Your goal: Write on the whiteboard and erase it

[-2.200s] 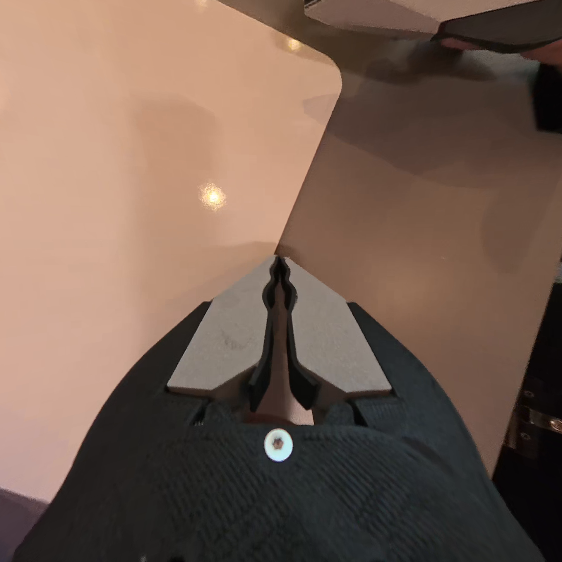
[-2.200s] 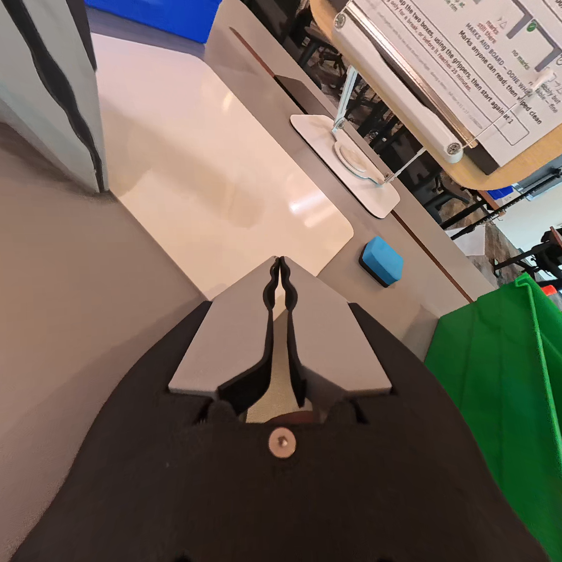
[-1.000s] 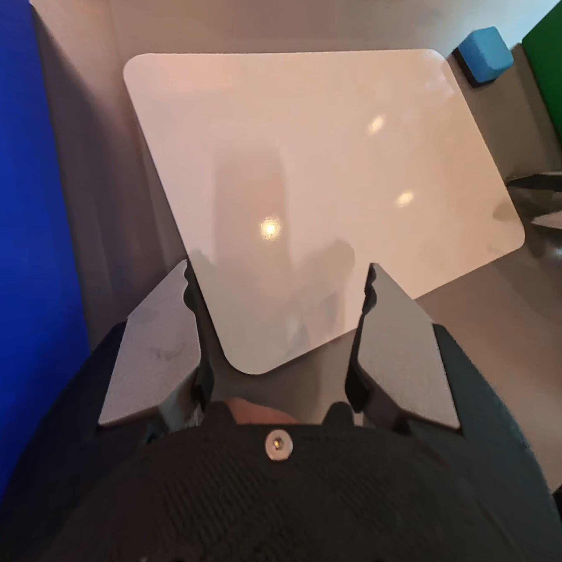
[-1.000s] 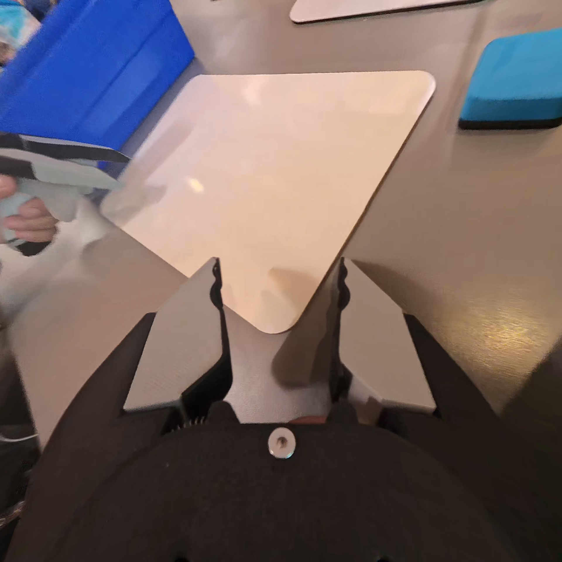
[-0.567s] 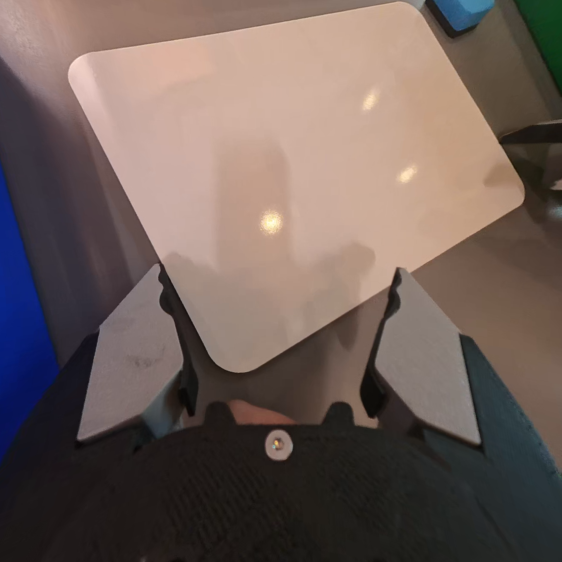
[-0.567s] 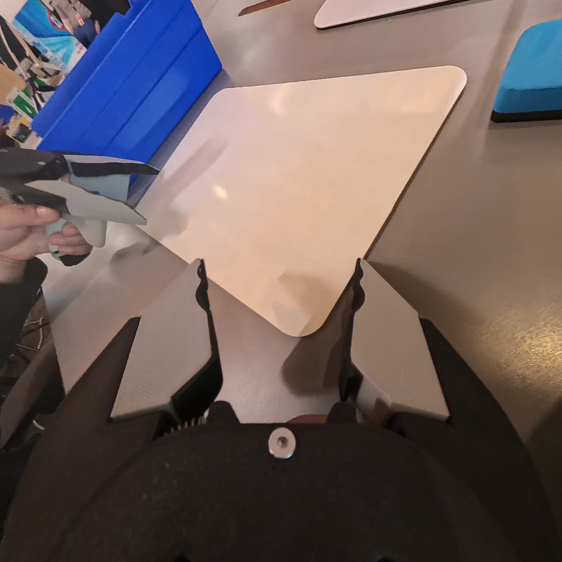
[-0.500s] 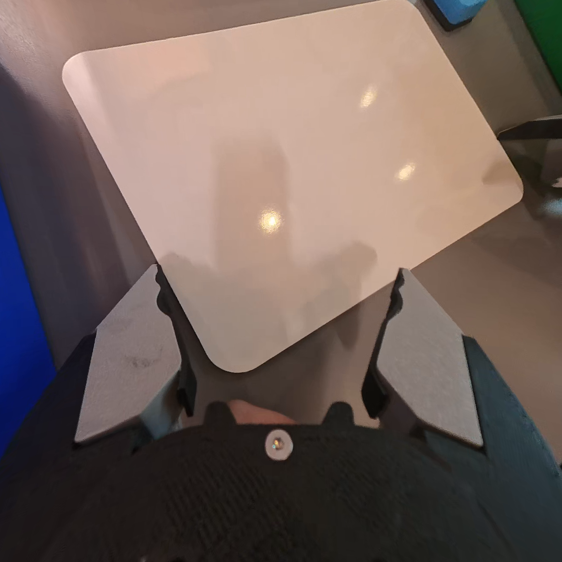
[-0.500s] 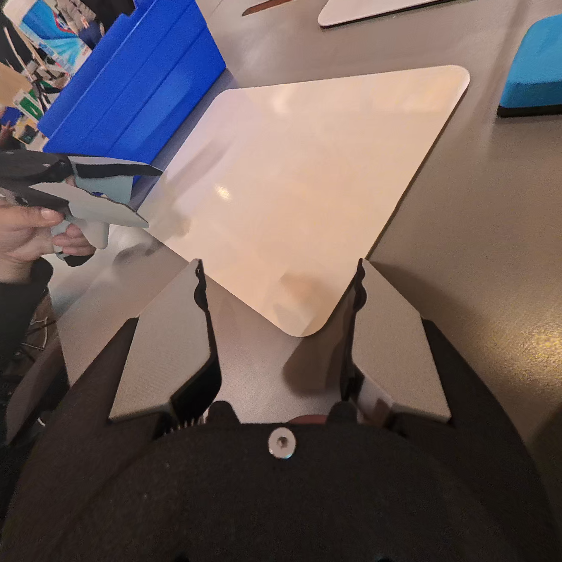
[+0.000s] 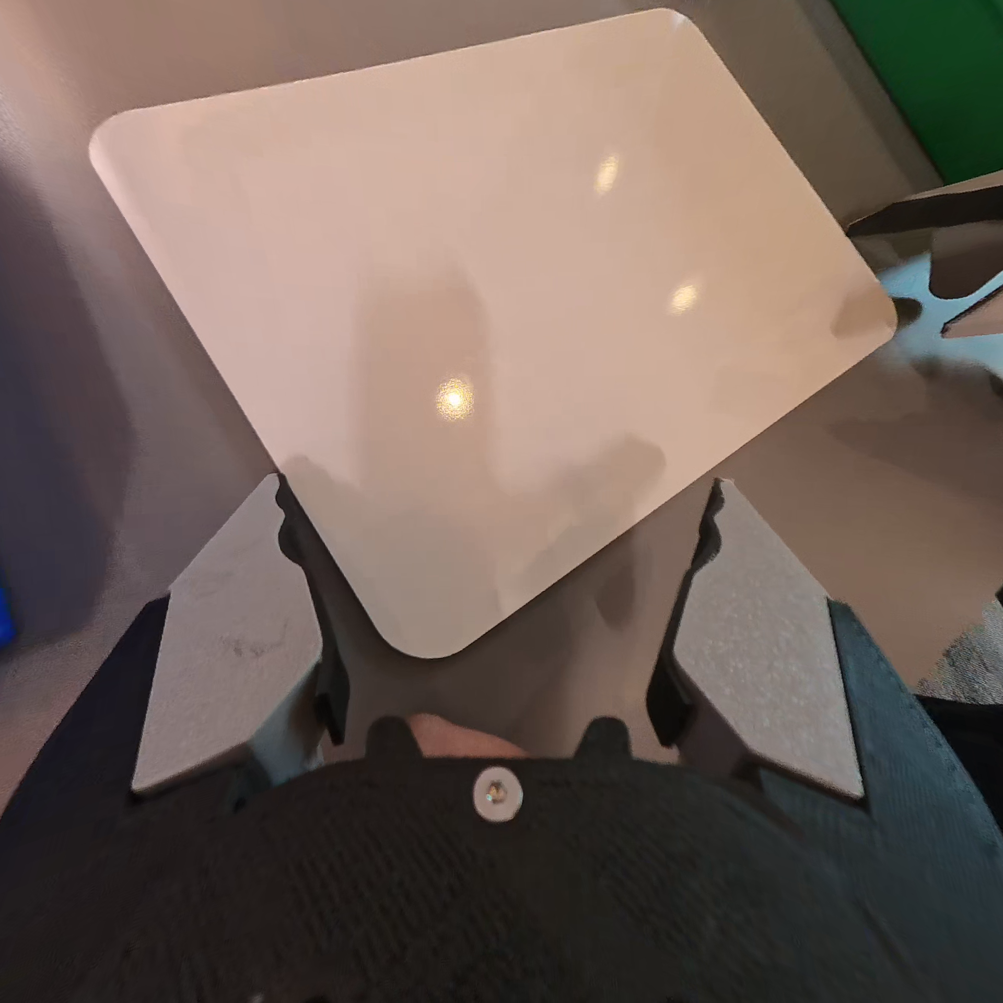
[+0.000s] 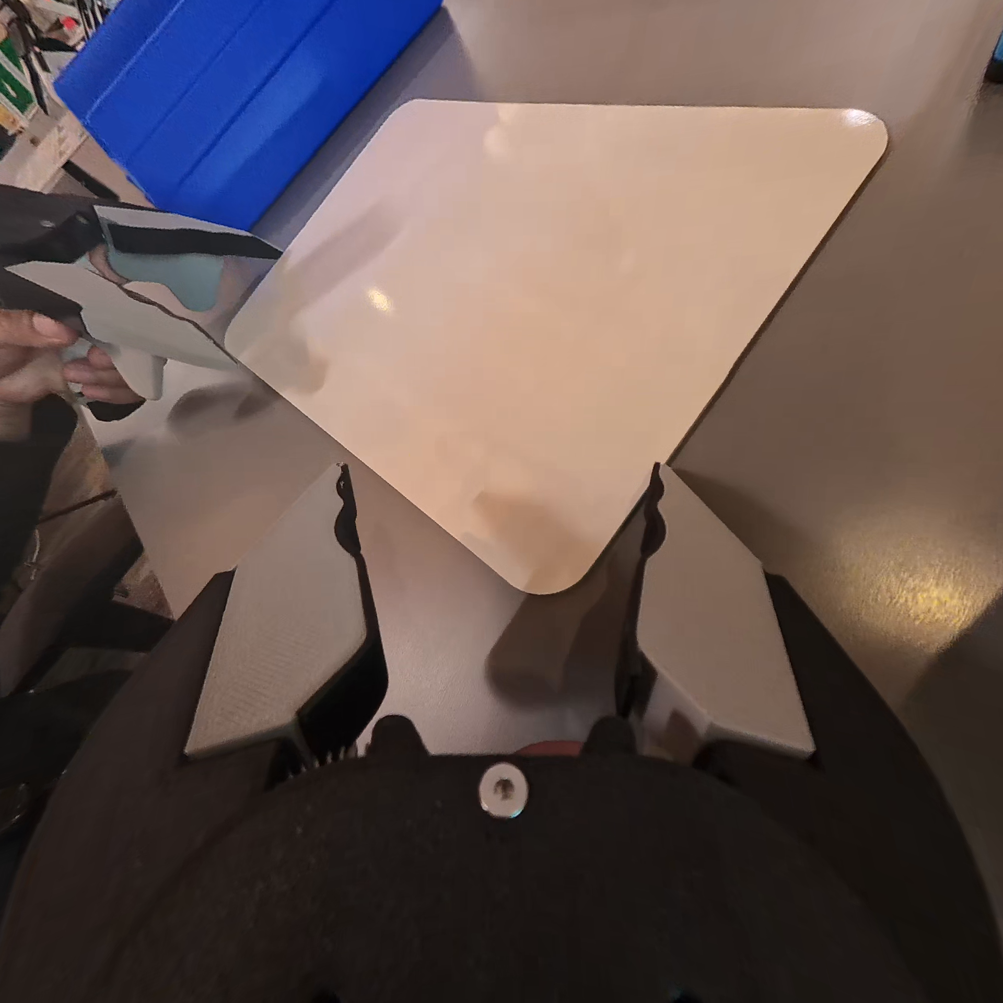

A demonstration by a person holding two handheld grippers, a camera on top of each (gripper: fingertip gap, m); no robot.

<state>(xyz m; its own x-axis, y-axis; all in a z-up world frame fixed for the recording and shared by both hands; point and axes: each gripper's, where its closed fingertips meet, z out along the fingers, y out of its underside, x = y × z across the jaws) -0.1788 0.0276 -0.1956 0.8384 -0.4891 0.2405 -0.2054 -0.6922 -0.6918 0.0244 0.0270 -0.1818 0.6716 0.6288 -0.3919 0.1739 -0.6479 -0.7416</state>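
Note:
A blank white whiteboard (image 9: 461, 304) with rounded corners lies flat on the grey table; it also shows in the right wrist view (image 10: 553, 325). My left gripper (image 9: 496, 480) is open and empty, hovering over the board's near corner. My right gripper (image 10: 499, 467) is open and empty over another corner of the board. The right gripper's fingers (image 9: 955, 217) show at the right edge of the left wrist view. The left gripper (image 10: 217, 304), held by a hand, shows at the board's left corner in the right wrist view. No marker or eraser is in view.
A blue bin (image 10: 244, 92) stands on the table beyond the board's left side. A green bin (image 9: 933, 76) is at the top right of the left wrist view. The grey table (image 10: 841, 434) surrounds the board.
Both grippers have opened wider. The views shifted: the blue eraser has left both views, and the left gripper now sits closer to the board's corner in the right wrist view.

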